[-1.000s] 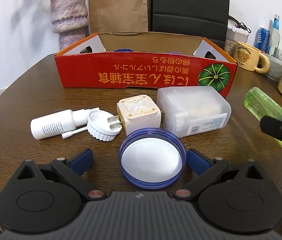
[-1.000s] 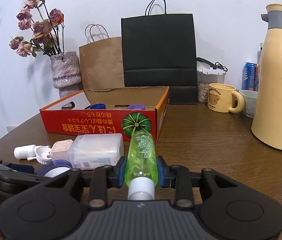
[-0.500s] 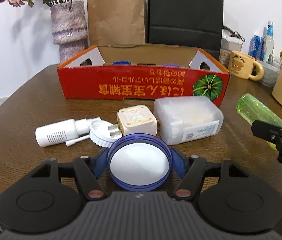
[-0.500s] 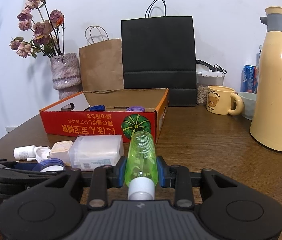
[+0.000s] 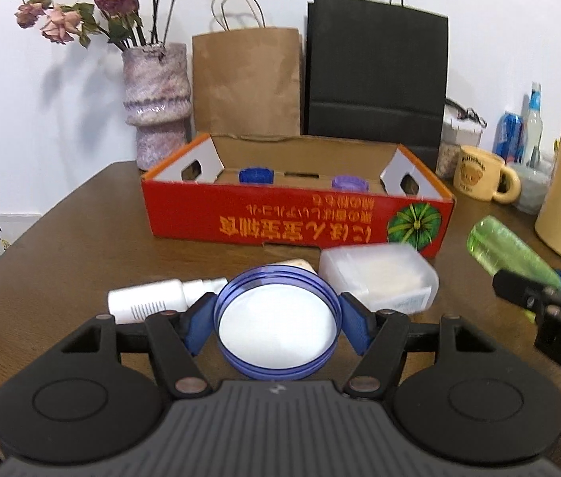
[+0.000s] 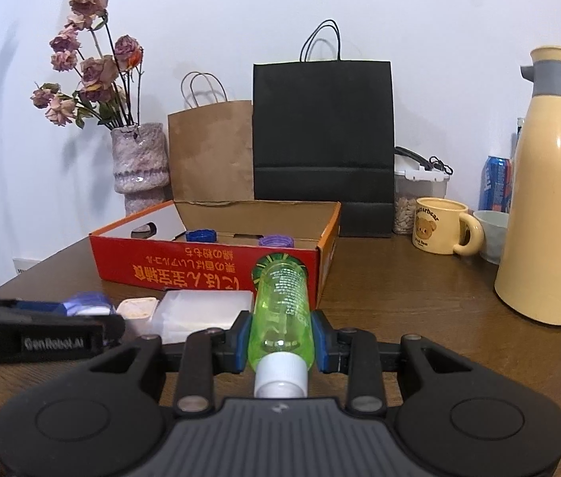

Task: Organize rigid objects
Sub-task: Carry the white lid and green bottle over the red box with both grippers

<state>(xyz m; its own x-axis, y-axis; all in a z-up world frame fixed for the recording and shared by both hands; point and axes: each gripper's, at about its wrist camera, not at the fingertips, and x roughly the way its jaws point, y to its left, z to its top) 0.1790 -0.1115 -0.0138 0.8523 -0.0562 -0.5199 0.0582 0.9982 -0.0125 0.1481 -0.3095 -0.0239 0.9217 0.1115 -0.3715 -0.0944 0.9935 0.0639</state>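
Note:
My left gripper [image 5: 277, 324] is shut on a round blue lid [image 5: 276, 320] with a white inside, held just above the table. Behind the lid lie a white spray bottle [image 5: 149, 303], a cream cube plug mostly hidden by the lid, and a frosted plastic box [image 5: 380, 278]. My right gripper [image 6: 280, 338] is shut on a green bottle [image 6: 282, 310] with a white cap, pointing away from me; the same bottle [image 5: 511, 254] shows at the right of the left wrist view. The open red cardboard box [image 5: 296, 218] stands farther back, with a blue cap [image 5: 256, 175] and a purple cap [image 5: 350, 182] inside.
A vase of dried flowers [image 5: 157, 107], a brown paper bag [image 5: 246, 83] and a black bag [image 5: 376, 75] stand behind the box. At the right stand a yellow bear mug [image 6: 439, 230], a cream thermos jug [image 6: 550, 206], a can and a seed jar.
The left gripper closed onto the blue lid and lifted it, tilting the view up. The right gripper kept still with the green bottle.

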